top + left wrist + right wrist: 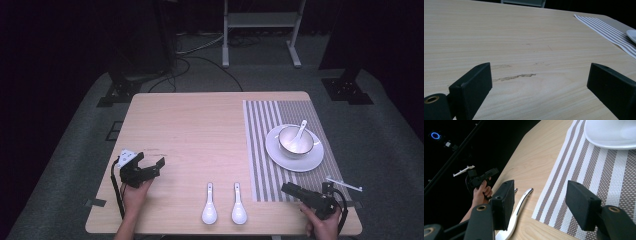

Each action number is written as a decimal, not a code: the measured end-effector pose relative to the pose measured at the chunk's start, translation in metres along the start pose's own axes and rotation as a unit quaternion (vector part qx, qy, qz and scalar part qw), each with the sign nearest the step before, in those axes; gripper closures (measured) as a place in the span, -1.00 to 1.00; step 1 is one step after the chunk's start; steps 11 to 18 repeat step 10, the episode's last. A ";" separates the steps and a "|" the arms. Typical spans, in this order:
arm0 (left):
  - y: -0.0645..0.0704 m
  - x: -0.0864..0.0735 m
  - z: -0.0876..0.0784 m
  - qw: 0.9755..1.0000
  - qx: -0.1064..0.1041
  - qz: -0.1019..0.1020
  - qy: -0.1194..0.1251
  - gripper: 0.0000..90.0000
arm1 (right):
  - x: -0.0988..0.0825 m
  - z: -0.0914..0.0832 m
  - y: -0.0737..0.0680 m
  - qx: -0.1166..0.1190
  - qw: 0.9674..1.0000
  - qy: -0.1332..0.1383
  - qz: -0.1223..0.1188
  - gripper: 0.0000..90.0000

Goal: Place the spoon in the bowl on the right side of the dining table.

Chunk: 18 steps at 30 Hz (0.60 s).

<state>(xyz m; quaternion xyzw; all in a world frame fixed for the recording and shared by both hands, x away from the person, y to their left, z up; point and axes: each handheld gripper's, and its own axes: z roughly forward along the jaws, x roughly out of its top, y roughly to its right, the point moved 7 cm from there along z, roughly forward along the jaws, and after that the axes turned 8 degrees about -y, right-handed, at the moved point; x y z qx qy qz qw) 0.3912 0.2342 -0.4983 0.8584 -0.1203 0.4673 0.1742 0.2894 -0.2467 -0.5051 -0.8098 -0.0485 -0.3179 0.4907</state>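
Two white ceramic spoons (209, 205) (239, 204) lie side by side near the table's front edge, handles pointing away. On the striped placemat (260, 150) at the right, a white bowl (296, 141) with a third spoon (301, 128) in it stands on a white plate (310, 160). My left gripper (151, 159) rests low over the bare wood at front left, jaws wide open (539, 72) and nothing between them. My right gripper (286, 189) hovers at the placemat's front corner, pointing left, open (540, 195) and empty. One spoon's handle (520, 202) lies just beside its left jaw.
The light wooden table (200, 125) has bare room across its middle and back. The plate's rim (611, 135) is ahead of the right jaws. In the right gripper view the other hand with its gripper (480, 180) is beyond the table. Stands and cables sit on the dark floor behind.
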 end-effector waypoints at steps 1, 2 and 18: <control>0.000 0.000 0.000 1.000 0.000 -0.001 0.000 -0.90 | -0.001 0.000 0.000 0.001 1.000 0.000 0.001 -0.12; 0.000 0.000 0.000 1.000 0.000 -0.001 0.001 -0.90 | -0.003 0.000 0.000 0.001 1.000 0.000 0.001 -0.12; 0.000 0.000 0.000 1.000 0.000 0.000 0.000 -0.90 | -0.007 0.002 -0.001 0.004 1.000 -0.003 -0.001 -0.13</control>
